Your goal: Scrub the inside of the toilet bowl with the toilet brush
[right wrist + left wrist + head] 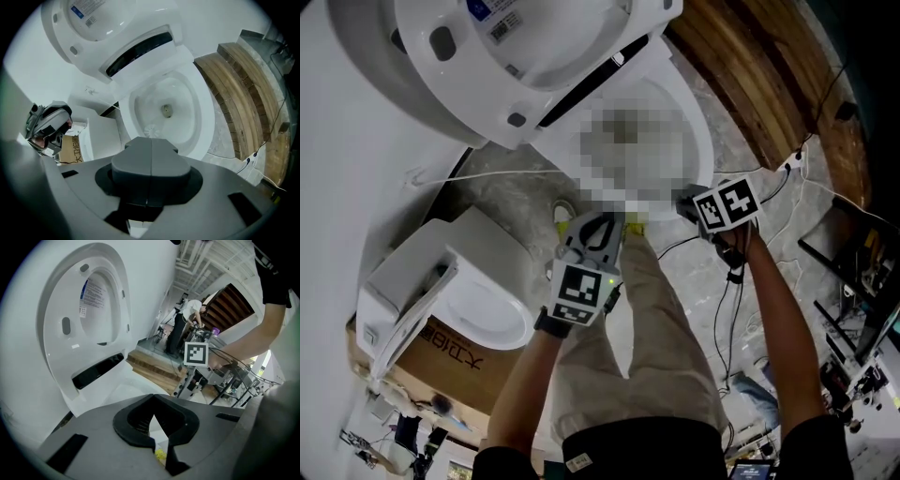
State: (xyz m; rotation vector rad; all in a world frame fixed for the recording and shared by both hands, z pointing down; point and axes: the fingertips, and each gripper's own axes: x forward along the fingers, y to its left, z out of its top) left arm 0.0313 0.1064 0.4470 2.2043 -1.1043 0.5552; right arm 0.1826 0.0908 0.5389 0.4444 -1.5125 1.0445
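The white toilet bowl [201,117] lies open below me, with seat and lid [487,56] raised. In the right gripper view the white brush head [152,131] rests inside the bowl near its front wall, just past my right gripper [150,157], whose jaws are pressed together on the brush handle. In the head view the right gripper [689,202] hovers at the bowl rim [701,131]; a mosaic patch hides the bowl's inside. My left gripper [598,230] hangs in front of the bowl, open and holding nothing; in its own view [157,427] the jaws stand apart.
A second toilet [459,281] stands on a cardboard box [441,361] at the left. Curved wooden steps [239,93] run along the right of the bowl. Cables [731,309] trail over the marble floor. A person [180,329] bends over equipment far off.
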